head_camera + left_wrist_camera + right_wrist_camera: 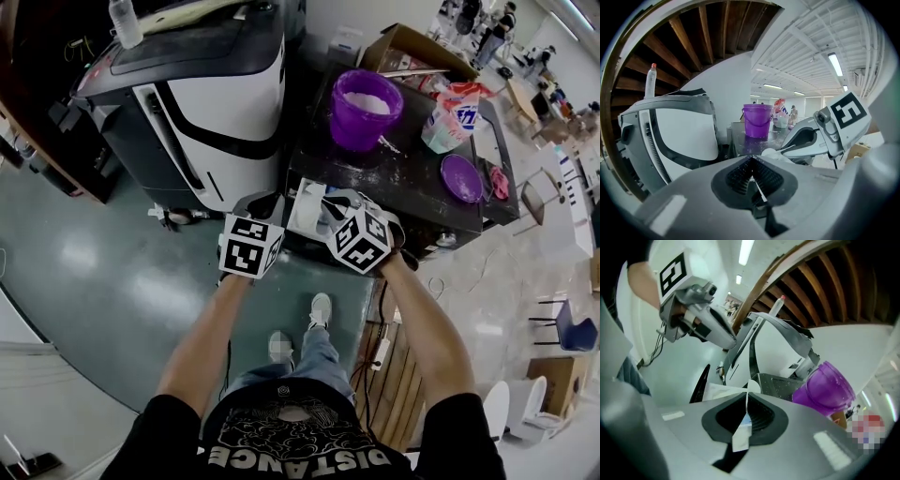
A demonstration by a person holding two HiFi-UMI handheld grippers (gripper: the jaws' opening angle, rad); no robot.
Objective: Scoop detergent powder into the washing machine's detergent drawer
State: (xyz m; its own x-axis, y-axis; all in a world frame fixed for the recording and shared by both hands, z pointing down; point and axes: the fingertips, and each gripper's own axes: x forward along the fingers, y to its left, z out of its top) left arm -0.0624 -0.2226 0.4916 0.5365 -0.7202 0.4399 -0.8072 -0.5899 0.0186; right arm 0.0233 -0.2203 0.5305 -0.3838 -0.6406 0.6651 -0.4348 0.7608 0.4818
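Note:
A purple bucket (pixel 364 108) of white powder stands on a black unit's top (pixel 394 173). A white drawer (pixel 305 208) sticks out of that unit's front edge, between my two grippers. My right gripper (pixel 330 208) is shut on the thin handle of a white spoon (pixel 751 386), whose small bowl points toward the drawer (pixel 717 391). In the left gripper view the spoon (pixel 772 153) shows ahead of the right gripper (pixel 806 140). My left gripper (pixel 264 204) hangs just left of the drawer, jaws closed together (pixel 752 161) with nothing in them.
A large white-and-black machine (pixel 206 103) stands to the left with a plastic bottle (pixel 125 23) on top. A detergent bag (pixel 452 114) and a purple lid (pixel 461 176) lie on the black top, which has spilled powder. The person's feet are on green floor below.

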